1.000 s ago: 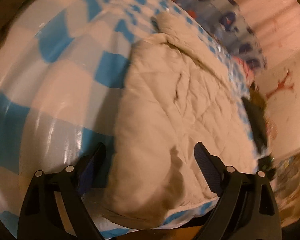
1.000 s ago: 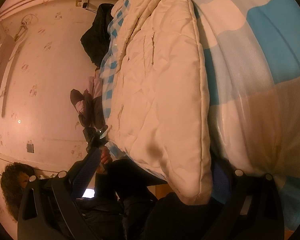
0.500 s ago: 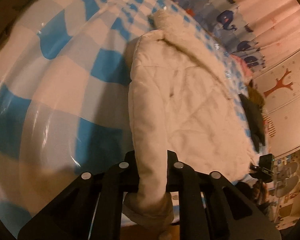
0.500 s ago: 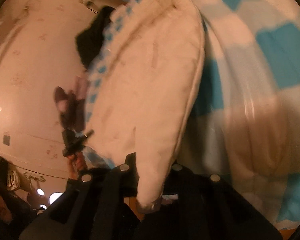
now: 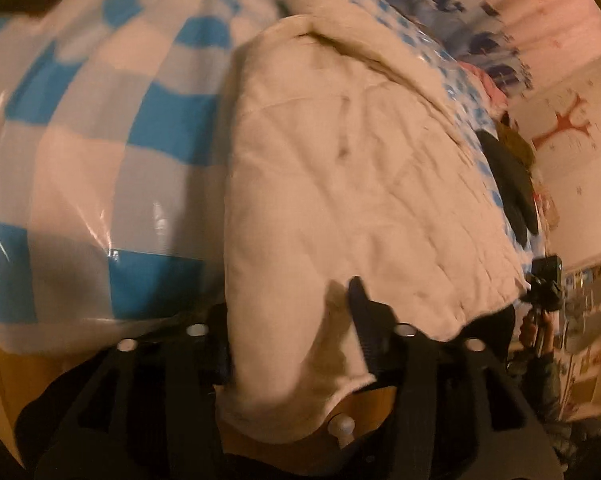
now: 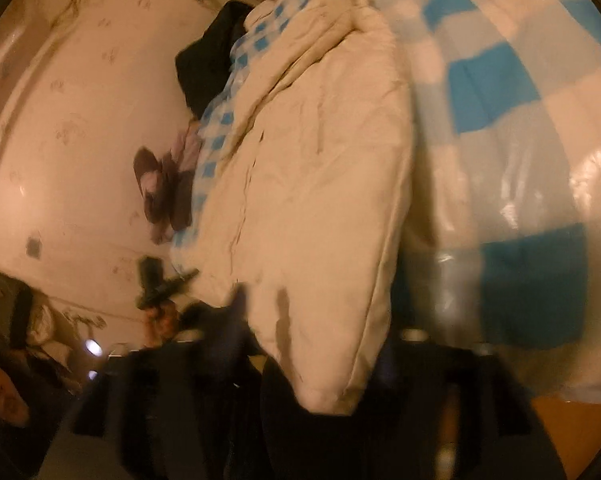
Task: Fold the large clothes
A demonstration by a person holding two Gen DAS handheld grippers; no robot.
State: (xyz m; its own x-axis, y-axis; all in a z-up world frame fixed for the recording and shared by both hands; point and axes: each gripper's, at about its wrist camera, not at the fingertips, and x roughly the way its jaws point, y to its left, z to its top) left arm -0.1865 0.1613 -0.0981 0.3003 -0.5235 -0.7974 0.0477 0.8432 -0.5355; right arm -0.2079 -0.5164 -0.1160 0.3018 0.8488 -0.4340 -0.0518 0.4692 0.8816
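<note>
A cream quilted jacket (image 5: 340,184) lies spread on a bed under a blue-and-white checked cover (image 5: 100,152). In the left wrist view its near corner bulges between the black fingers of my left gripper (image 5: 290,332). Those jaws are opening, and the cloth sits loose between them. In the right wrist view the jacket (image 6: 312,168) runs away from me, with its near corner hanging between the fingers of my right gripper (image 6: 316,332). These jaws are opening too, and the far finger is hidden behind the cloth.
A black garment (image 5: 508,184) and pink and brown clothes (image 6: 164,188) lie at the bed's far edge by the patterned wall (image 6: 80,120). A hand holds a small black device (image 5: 542,284) beside the bed. Bare wood (image 6: 572,420) shows below the cover's edge.
A second ago both grippers stood wide open around the jacket's edge. Half a second ago both were shut on it. Now both pairs of jaws have parted, and both views have shifted sideways.
</note>
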